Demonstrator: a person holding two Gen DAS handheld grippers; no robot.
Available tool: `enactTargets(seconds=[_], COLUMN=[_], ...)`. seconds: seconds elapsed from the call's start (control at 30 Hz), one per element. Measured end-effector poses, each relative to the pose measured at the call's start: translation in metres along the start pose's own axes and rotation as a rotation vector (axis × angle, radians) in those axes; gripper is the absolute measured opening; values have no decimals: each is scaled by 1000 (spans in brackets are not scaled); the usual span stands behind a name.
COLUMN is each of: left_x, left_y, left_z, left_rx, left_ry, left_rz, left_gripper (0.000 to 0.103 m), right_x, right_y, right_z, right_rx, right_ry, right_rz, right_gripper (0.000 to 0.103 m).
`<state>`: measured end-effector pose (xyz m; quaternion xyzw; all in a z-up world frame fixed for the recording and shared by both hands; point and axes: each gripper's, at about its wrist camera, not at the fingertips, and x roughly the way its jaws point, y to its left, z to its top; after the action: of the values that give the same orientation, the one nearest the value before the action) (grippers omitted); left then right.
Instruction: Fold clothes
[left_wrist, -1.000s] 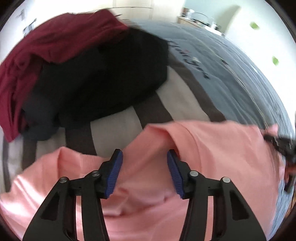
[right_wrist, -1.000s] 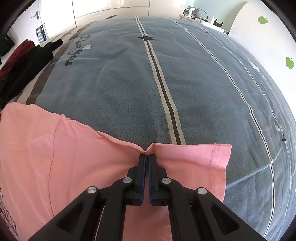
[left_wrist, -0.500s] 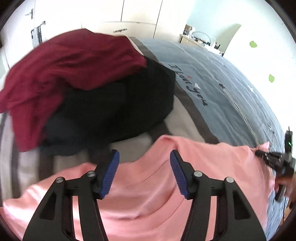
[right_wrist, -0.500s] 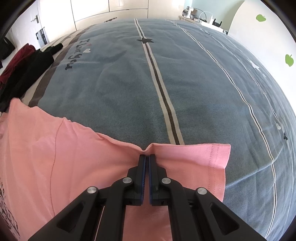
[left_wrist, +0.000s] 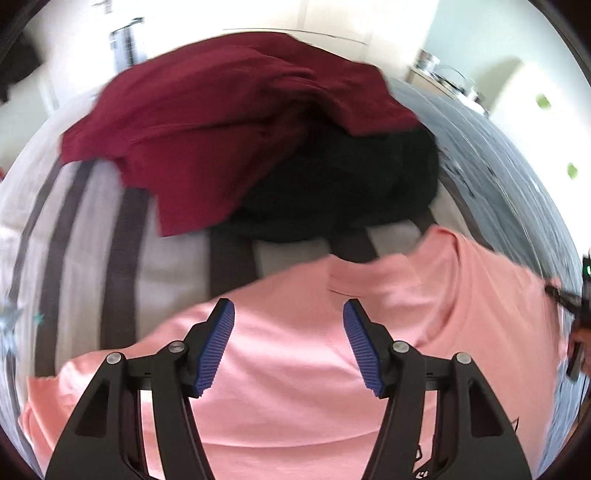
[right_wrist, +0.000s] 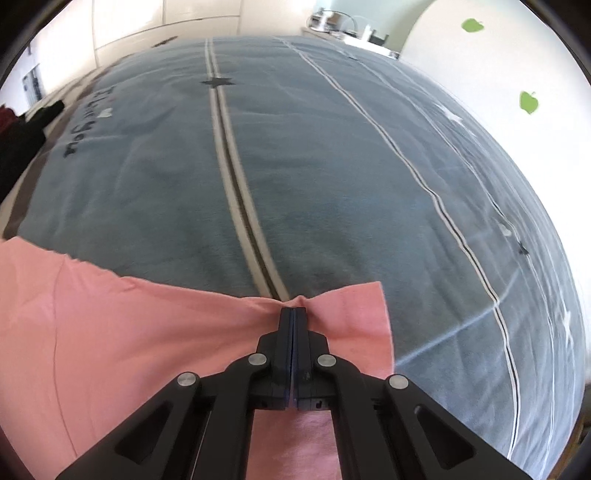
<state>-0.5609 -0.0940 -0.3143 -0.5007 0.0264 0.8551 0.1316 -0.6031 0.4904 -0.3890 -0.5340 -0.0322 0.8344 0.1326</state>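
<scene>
Folding has barely begun: the pink shirt (left_wrist: 303, 369) lies spread on the bed (right_wrist: 332, 166), with 2 more garments, the maroon garment (left_wrist: 221, 122) and black garment (left_wrist: 340, 184), heaped behind. The right gripper (right_wrist: 293, 314) is clenched on the shirt's edge. Compared with 1 second ago, the left gripper (left_wrist: 288, 347), jaws parted and empty, has widened and shifted sideways, bringing more of the heap into view.

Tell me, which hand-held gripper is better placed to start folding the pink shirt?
The right hand-held gripper, probably. It is shut on the pink shirt's edge, so it could lift that edge over. The left hand-held gripper hangs open above the shirt, holding nothing; it would need to grab first.
</scene>
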Motion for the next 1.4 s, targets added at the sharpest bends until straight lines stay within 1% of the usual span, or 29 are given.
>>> enactTargets(seconds=[0.03,0.1,0.2,0.23,0.27,0.33,0.4,0.43,0.47,0.5,0.53,0.63,0.67,0.7,0.77,0.83,0.87,0.9,0.97,1.0,1.07,1.1,1.17,1.2,1.23,1.27,1.3,1.37,1.4], left_x=[7,27,37,38,37,28,8,-6,-16,-25,-34,-59,-70,-58,-37,-27,-12,-12,-17,-29,-46,-50,-64,-68,-72,-75,-79,-90,-93], left_y=[-5,-5,17,23,28,29,30,31,33,35,40,58,69,70,49,32,32,36,44,54,67,75,100,110,118,127,135,143,144], left_z=[-1,-3,-2,-1,0,-2,-8,-12,-16,-20,-24,-36,-34,-18,34,37,39,32,14,10,-21,-33,-65,-78,-89,-101,-113,-134,-141], left_rx=[21,15,-84,-113,-141,-152,-160,-161,-158,-154,-160,-193,-209,-220,-237,-256,-266,-271,-280,-276,-277,-291,-341,-372,-404,-436,-467,-498,-507], left_ry=[17,65,20,15,11,-18,-79,-120,-140,-158,-164,-180,-186,-190,-185,-185,-182,-180,-176,-176,-169,-164,-120,-104,-89,-74,-58,-55,-52], left_rz=[29,114,197,201,200,183,128,94,71,49,27,-38,-39,-33,5,37,61,89,144,171,247,268,323,334,343,351,360,369,367], left_gripper=[59,59,59,60,60,60,60,60,61,61,61,62,62,62,62,62,62,62,62,62,62,64,66,66,66,66,66,66,66], right_x=[-2,-3,0,1,2,5,2,0,-2,-5,-9,-25,-33,-39,-52,-60,-60,-60,-65,-73,-71,-73,-82,-87,-92,-95,-95,-87,-87], right_y=[3,4,1,1,0,1,1,-1,-2,-4,-3,5,6,6,3,-8,-15,-22,-41,-41,-55,-58,-53,-47,-40,-31,-25,-23,-28], right_z=[-2,-2,2,3,4,5,5,5,4,4,2,-5,-6,-7,-11,-12,-10,-11,-23,-31,-41,-46,-57,-62,-66,-74,-80,-97,-104], right_rx=[-13,-10,12,10,8,-1,0,7,15,22,22,-12,-9,-1,35,76,91,107,151,165,180,171,123,97,76,54,44,56,76], right_ry=[-2,3,15,16,17,17,16,11,7,2,-3,-29,-48,-60,-80,-98,-104,-102,-84,-77,-46,-33,-39,-47,-54,-50,-36,25,39], right_rz=[-18,-40,-58,-62,-65,-70,-67,-52,-35,-18,8,36,57,71,93,99,92,87,61,51,35,35,77,101,125,136,127,81,74], right_gripper=[0,0,0,0,0,0,0,0,0,1,5,7,8,11,12,12,13,15,17,18,18,18,19,21,27,30,33,33,33])
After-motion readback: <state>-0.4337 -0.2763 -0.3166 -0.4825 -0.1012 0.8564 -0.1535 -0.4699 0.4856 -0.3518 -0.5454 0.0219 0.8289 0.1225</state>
